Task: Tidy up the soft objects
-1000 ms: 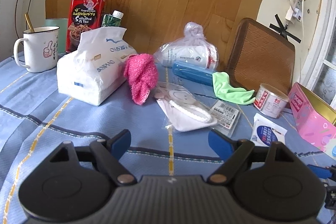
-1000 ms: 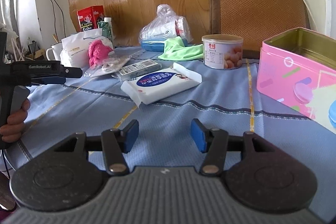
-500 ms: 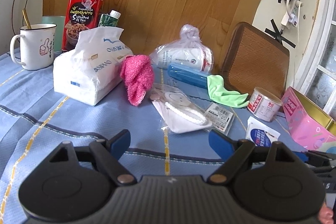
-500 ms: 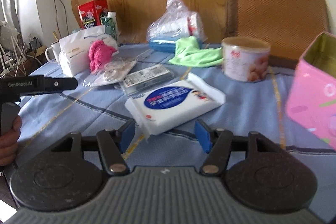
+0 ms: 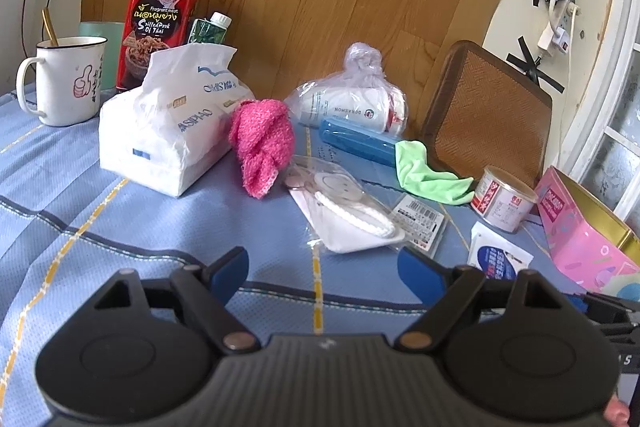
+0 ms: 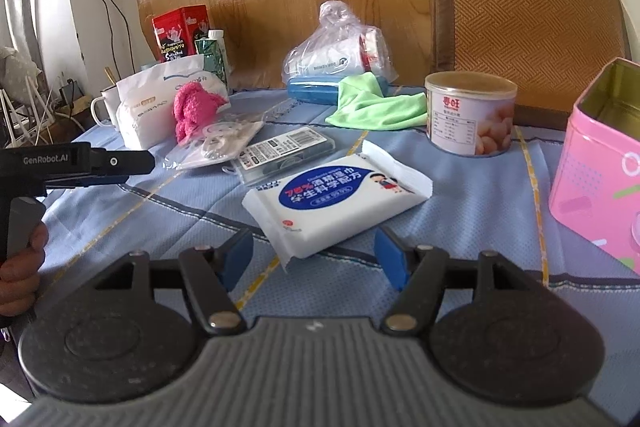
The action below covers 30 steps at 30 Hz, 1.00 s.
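Note:
A white wet-wipe pack (image 6: 336, 199) with a blue label lies on the blue tablecloth; its near corner sits between the open fingers of my right gripper (image 6: 316, 259). It also shows in the left wrist view (image 5: 498, 259). A pink knitted cloth (image 5: 262, 139) leans on a white tissue pack (image 5: 168, 131). A green cloth (image 5: 428, 173) lies by a blue case. A bagged face mask (image 5: 348, 215) lies ahead of my open, empty left gripper (image 5: 324, 273).
An open pink tin (image 6: 600, 155) stands at the right. A round can (image 6: 470, 115), a barcode packet (image 6: 280, 147), a knotted plastic bag (image 5: 352, 103), a mug (image 5: 66, 81), a red tin (image 5: 162, 23) and a chair back (image 5: 484, 119) surround the cloths.
My right gripper has moved forward to the wet-wipe pack and opened wider around its corner. The left gripper shifted slightly and stays open.

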### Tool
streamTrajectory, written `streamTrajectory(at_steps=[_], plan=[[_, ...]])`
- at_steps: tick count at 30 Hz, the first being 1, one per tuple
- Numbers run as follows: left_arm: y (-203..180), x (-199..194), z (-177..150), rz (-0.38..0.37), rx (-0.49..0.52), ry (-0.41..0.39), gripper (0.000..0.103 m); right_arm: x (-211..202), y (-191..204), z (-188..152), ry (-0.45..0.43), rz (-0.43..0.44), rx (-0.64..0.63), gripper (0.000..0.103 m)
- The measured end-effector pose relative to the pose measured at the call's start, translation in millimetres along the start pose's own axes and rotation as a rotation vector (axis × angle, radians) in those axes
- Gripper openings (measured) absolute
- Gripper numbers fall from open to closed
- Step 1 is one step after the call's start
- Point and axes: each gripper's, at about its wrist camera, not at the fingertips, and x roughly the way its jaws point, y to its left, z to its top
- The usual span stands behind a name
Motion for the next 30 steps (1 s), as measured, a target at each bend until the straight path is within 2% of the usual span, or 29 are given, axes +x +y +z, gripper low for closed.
streamTrajectory(at_steps=[15, 30], plan=[[-2.9, 0.6, -0.6, 0.015, 0.014, 0.002, 0.085, -3.8, -5.0, -1.5, -0.020, 0.015, 0.040, 0.070], [-2.5, -0.5, 0.7, -0.012, 0.009, 0.014, 0.085, -3.8, -3.3, -1.7, -0.012, 0.004, 0.033, 0.070]])
